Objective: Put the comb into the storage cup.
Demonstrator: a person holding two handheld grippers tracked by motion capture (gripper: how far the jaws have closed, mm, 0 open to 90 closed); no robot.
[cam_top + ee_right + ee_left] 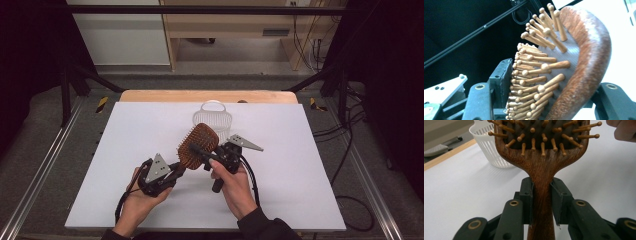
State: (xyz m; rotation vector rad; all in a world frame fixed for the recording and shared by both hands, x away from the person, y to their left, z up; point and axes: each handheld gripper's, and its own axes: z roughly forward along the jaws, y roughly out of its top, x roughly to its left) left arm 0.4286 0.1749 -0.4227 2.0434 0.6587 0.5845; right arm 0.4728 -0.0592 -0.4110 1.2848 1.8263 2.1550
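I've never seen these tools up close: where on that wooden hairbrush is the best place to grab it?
On the narrow neck of the hairbrush, from the handle end, as the left claw does: its jaws close on two flat, bare sides. The wide head, where the right claw bites, is curved and covered in pins, so probably less secure.

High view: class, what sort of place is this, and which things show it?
Probably a lab recording bench: a white-covered table inside a black metal frame, loose cables on the grey floor, and wooden furniture behind.

A lab recording bay is being suggested by the white-topped table (150, 150) being enclosed by black curtains (30, 60), aluminium floor rails (40, 175) and trailing cables (350, 150).
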